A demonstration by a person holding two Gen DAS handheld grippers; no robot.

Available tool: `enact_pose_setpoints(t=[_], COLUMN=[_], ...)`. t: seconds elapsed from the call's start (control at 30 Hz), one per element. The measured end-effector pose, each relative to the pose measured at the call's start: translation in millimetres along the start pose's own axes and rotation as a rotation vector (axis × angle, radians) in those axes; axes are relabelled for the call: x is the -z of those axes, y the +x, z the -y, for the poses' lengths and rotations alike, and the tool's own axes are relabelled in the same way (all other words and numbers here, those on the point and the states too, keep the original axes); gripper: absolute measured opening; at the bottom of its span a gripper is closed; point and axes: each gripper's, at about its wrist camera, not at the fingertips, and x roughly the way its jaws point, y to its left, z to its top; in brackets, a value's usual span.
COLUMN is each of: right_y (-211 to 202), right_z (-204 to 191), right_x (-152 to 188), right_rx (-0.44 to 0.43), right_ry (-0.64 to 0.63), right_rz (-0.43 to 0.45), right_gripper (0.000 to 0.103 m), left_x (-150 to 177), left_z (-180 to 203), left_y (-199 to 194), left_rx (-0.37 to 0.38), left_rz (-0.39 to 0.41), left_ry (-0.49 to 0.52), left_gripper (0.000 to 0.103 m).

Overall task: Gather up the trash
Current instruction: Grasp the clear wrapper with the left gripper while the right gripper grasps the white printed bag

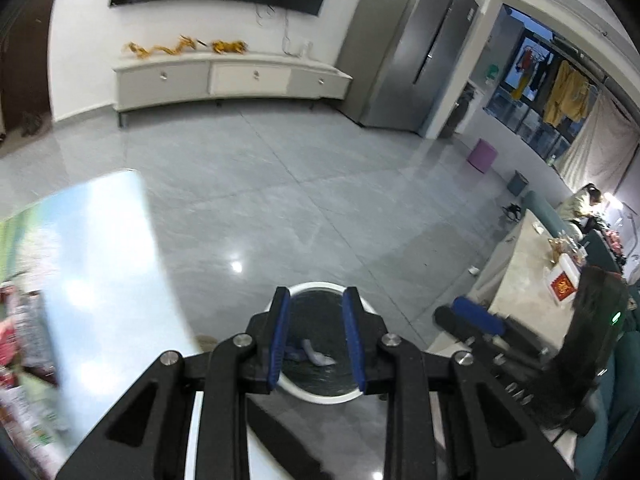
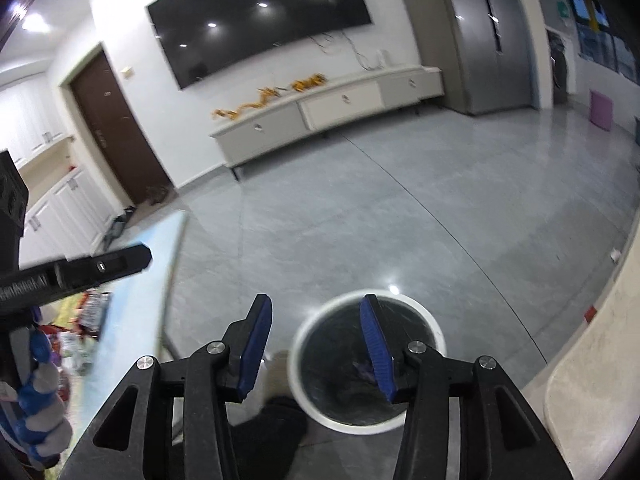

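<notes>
Both the left gripper [image 1: 316, 336] and right gripper [image 2: 318, 350], fingers apart and empty, hover over a bin [image 1: 370, 394] holding crumpled wrappers [image 1: 310, 354], likely light, soft, pinchable anywhere.

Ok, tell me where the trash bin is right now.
The white trash bin stands on the grey tiled floor directly below both grippers, bottom centre in both wrist views, between the light blue table and the beige counter.

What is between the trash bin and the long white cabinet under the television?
Only bare grey floor lies between the trash bin and the cabinet; both wrist views show it.
</notes>
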Motion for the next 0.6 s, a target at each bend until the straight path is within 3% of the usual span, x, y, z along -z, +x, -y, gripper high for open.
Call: enact_pose_setpoints(t=[0.3,0.6], right_y=[-15,8], right_z=[-85,-171], right_x=[-19,-5], right_rx=[-0.146,-0.27], right_ry=[-0.132,-0.279], right_rz=[0.035,-0.049], right_gripper=[0.046,0.049], left_x=[51,133], left_z=[-84,-185], left_y=[-83,-139], left_rx=[-0.193,-0.328], left_rz=[0.076,0.062], left_ry=[-0.082,-0.172], left_gripper=[0.026,0.027])
